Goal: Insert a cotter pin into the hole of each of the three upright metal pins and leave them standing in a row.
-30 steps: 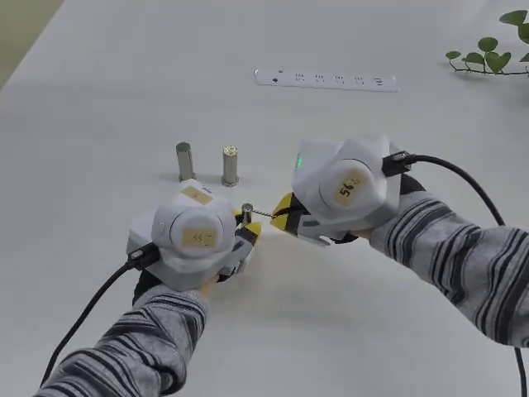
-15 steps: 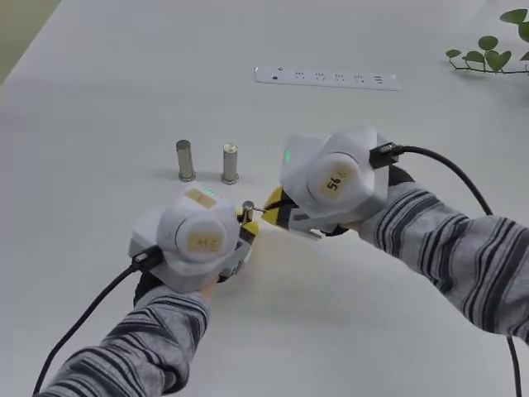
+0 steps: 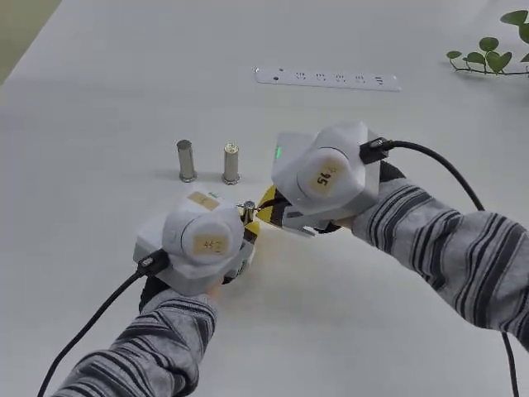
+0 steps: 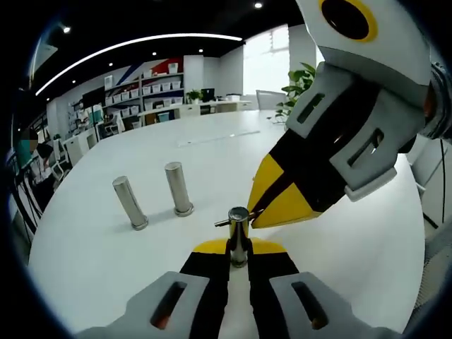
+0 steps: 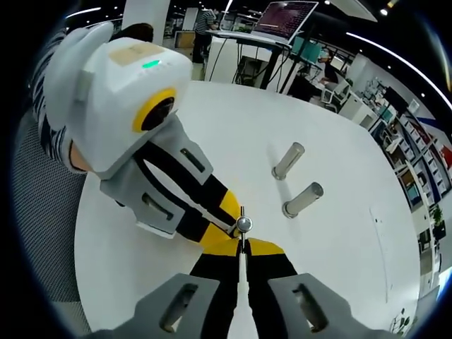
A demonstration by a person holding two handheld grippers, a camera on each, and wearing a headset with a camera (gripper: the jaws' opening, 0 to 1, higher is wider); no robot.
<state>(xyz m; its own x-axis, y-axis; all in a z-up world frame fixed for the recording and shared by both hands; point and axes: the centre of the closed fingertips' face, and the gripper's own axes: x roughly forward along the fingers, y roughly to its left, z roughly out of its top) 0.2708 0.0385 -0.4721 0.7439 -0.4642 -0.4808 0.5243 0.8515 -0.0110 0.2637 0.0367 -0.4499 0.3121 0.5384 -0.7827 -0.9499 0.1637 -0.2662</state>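
My left gripper (image 4: 239, 260) is shut on a short metal pin (image 4: 239, 232), held upright just above the table. A thin cotter pin (image 4: 222, 223) runs through the hole near its top, its tip poking out on the left. My right gripper (image 5: 242, 248) is shut on the cotter pin's other end (image 5: 242, 239), its yellow jaws right against the pin's head (image 5: 244, 224). In the head view the two grippers (image 3: 246, 227) (image 3: 267, 210) meet at the held pin (image 3: 248, 210). Two more metal pins (image 3: 187, 160) (image 3: 231, 163) stand side by side behind them.
A white power strip (image 3: 326, 79) lies farther back on the white table (image 3: 99, 99). Green plant leaves (image 3: 492, 51) reach in at the back right corner. Cables trail from both grippers toward me.
My right gripper has moved left, closing on the held pin, and the cotter pin has slid farther into the hole. The left gripper has shifted only slightly.
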